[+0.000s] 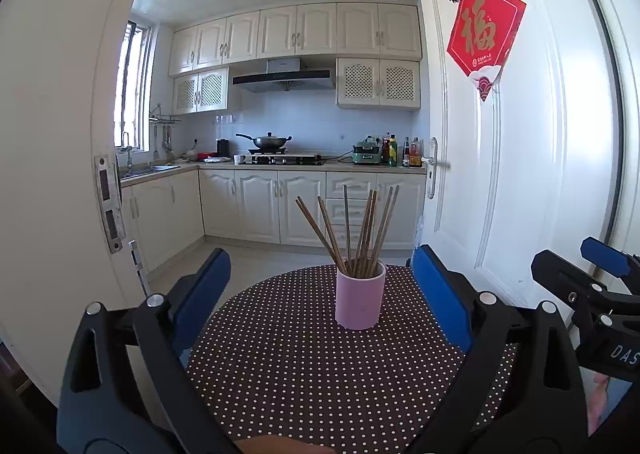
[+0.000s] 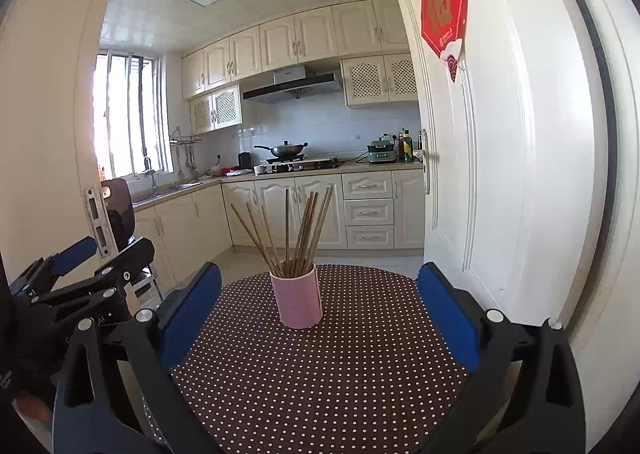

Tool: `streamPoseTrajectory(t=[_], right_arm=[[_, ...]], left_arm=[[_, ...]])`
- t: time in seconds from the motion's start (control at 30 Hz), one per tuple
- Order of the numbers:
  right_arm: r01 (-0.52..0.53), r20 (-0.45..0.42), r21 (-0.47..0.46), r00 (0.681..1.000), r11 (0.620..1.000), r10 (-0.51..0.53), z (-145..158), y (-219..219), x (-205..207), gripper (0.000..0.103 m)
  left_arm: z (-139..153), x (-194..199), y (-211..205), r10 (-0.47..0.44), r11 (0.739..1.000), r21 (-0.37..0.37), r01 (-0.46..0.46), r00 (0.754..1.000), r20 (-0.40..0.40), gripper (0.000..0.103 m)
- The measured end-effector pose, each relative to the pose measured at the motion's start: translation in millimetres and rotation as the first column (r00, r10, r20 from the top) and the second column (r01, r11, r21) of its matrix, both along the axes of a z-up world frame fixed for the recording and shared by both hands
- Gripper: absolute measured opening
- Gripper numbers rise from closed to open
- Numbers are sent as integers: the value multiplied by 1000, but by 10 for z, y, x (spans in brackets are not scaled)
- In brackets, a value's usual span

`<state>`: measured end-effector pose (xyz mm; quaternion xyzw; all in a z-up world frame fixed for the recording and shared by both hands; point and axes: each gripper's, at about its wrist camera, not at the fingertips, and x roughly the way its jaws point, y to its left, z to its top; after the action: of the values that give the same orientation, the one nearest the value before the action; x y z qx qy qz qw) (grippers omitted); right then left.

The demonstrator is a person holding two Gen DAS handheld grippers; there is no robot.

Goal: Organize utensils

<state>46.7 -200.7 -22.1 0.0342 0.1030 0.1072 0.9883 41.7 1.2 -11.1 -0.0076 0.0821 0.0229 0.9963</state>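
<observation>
Chopsticks [image 1: 352,230] in pink holder [image 1: 359,300], upright on worktop [image 1: 280,374].
Brown wooden sticks, roughly ten, tips down inside the cylindrical cup, tops fanned out left and right. Cup open-topped, matte pink, standing toward the far edge of the polka-dot cloth.

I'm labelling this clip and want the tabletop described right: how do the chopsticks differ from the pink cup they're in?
The chopsticks are thin brown sticks; the pink cup is a wide, smooth cylinder. The chopsticks lean and fan outward at different angles, while the pink cup stands upright on the dotted tablecloth. The chopsticks rise well above the rim, so they reach far taller than the pink cup. Both sit together at the table's far side, untouched by either gripper.
</observation>
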Motion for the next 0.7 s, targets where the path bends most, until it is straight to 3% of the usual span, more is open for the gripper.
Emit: streamPoseTrajectory(t=[0.7], right_arm=[[1, -41, 10, 999, 1000, 0, -71, 33, 49, 95]], left_arm=[[-60, 113, -99, -14, 1000, 13, 15, 999, -41, 92]])
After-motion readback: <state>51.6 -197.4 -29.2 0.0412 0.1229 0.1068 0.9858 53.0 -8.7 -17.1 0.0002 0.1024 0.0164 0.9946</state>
